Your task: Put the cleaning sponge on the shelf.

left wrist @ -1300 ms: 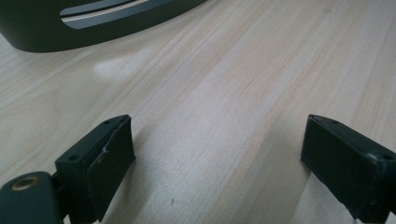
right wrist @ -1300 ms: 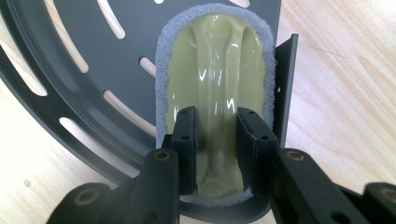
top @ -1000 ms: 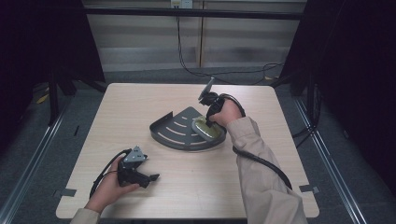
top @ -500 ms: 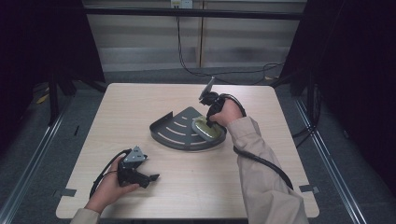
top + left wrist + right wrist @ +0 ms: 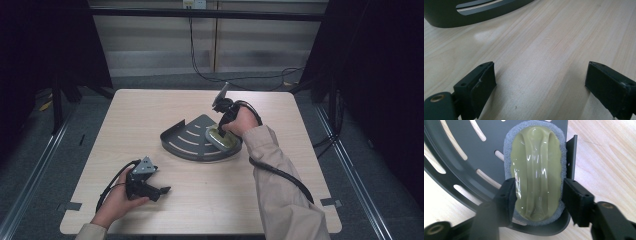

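Table (image 5: pixel 150 120): pale wood-grain top, smooth, faint sheen.
Corner shelf tray (image 5: pixel 461 140): dark grey, matt, smooth, looks like painted metal.
Scrubber (image 5: pixel 536 170): glossy olive plastic grip, rough grey spongy pad beneath.
Gripper jaws: matt black plastic.

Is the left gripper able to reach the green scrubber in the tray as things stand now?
Probably not directly. The right gripper has its jaws on both sides of the green scrubber in the dark tray. The left gripper rests apart on bare table, jaws wide open.
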